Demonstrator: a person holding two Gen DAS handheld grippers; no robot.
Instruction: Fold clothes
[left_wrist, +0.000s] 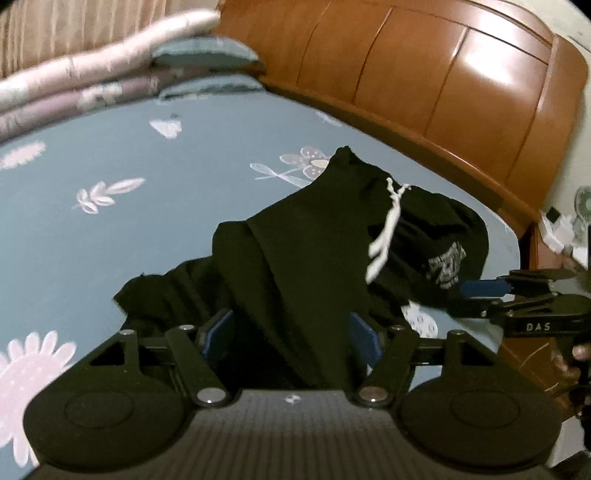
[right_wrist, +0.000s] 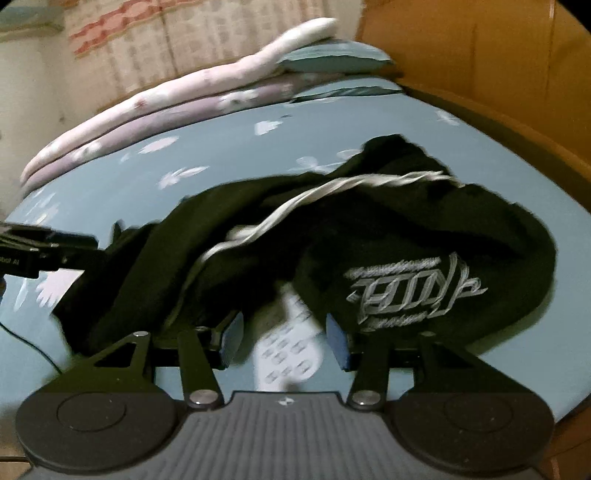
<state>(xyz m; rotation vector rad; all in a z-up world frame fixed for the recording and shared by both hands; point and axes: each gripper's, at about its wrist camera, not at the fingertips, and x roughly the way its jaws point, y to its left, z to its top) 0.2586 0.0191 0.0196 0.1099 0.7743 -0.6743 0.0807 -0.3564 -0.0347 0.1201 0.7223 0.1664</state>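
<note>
**Plainly a limp black garment, half gathered on the bed**

Here the crumpled black fabric garment with a white drawstring and a silver-grey printed logo (right_wrist: 332, 236) lies in a loose heap on the blue floral-print bedsheet (left_wrist: 92, 155), near the curved brown wooden headboard (left_wrist: 424, 74). It looks soft and light, likely to sag and slide when lifted, so a hold on a hem or a corner would serve better than a pinch in the bulk. The white drawstring (left_wrist: 384, 229) trails loose and could snag.

The left gripper (left_wrist: 291, 336) has its blue-padded jaws apart with a ridge of the black cloth running between them; whether the pads press it cannot be told. The right gripper (right_wrist: 284, 332) stands with jaws apart over bare sheet, just beside the logo edge of the garment, holding nothing.

What kind of garment it is stays uncertain: its outline is buried in folds, and the right wrist view is smeared by motion blur. The logo lettering is unreadable. Folded pale pink quilts (right_wrist: 147, 110) sit well apart at the far side. A hand (left_wrist: 576, 358) shows only at the frame edge
</note>
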